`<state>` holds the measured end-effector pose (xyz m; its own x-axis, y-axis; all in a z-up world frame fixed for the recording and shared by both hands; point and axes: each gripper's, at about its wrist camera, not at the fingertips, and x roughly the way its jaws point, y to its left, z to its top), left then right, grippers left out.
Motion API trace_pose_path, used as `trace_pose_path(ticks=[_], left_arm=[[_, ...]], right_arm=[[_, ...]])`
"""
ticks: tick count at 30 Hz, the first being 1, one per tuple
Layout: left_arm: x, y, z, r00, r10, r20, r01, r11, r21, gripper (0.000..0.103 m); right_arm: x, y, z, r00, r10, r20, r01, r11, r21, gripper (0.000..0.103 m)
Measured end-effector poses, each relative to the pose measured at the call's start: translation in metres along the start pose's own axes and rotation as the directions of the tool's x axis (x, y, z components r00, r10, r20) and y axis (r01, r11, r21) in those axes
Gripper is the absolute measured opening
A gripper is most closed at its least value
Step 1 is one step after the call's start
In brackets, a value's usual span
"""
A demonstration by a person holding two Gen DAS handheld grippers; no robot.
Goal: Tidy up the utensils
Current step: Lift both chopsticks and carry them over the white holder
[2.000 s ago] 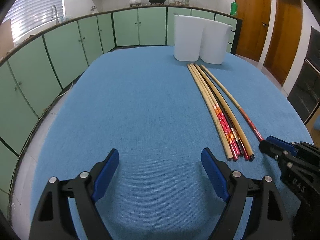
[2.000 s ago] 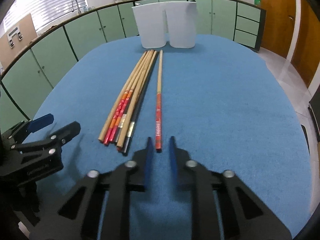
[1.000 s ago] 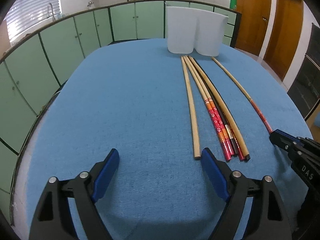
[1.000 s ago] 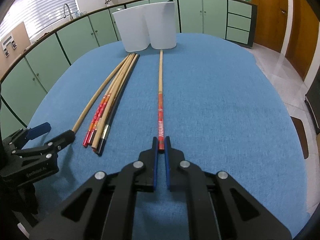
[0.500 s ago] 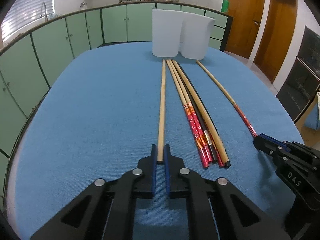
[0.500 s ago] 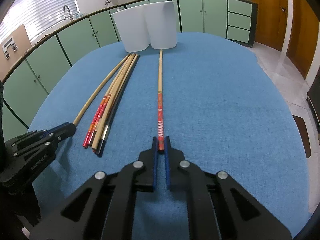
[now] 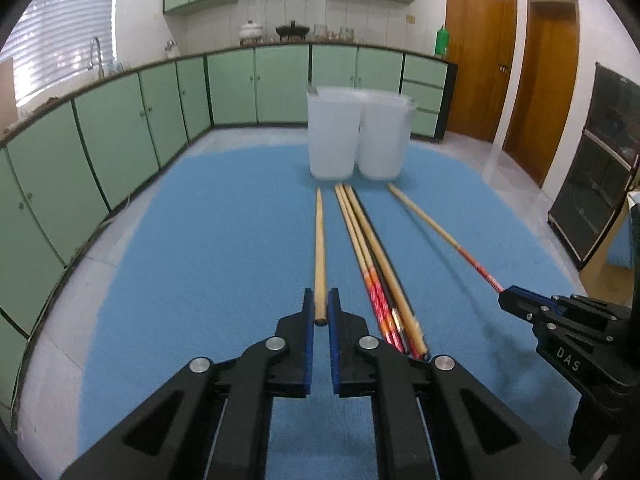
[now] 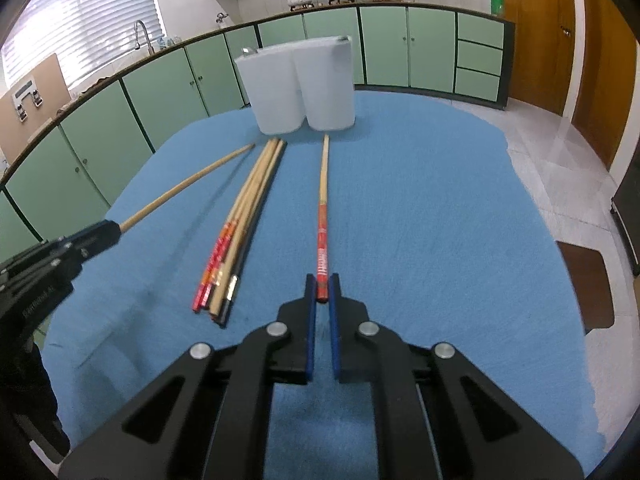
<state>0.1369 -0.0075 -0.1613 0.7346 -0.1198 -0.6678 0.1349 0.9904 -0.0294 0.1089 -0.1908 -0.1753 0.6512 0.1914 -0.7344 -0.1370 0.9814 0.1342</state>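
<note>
My left gripper is shut on the near end of a plain wooden chopstick and holds it lifted above the blue tablecloth. My right gripper is shut on the red-patterned end of a second chopstick, also raised. A bundle of several chopsticks lies on the cloth between them; it also shows in the right wrist view. Two white cups stand side by side at the far end, beyond the chopstick tips.
The table's edges drop to a tiled floor. Green cabinets line the wall behind. A brown stool seat stands beside the table on the right.
Both grippers have lifted, each raising its held chopstick off the cloth. Two seconds ago the left gripper was open and empty; it closed on the plain chopstick half a second ago.
</note>
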Motion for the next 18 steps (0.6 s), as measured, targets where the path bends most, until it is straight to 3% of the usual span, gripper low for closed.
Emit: trace_pose_path(ticks=[10, 18], left_arm=[[-0.046, 0.008, 0.051, 0.988, -0.022, 0.152, 0.024, 1.000, -0.011, 0.007], [-0.068, 0.008, 0.093, 0.969, -0.068, 0.238, 0.068, 0.998, 0.011, 0.007]], right_arm=[[-0.051, 0.002, 0.041, 0.994, 0.031, 0.103, -0.030, 1.000, -0.006, 0.005], [-0.093, 0.000, 0.097, 0.973, 0.063, 0.222, -0.056, 0.998, -0.040, 0.005]])
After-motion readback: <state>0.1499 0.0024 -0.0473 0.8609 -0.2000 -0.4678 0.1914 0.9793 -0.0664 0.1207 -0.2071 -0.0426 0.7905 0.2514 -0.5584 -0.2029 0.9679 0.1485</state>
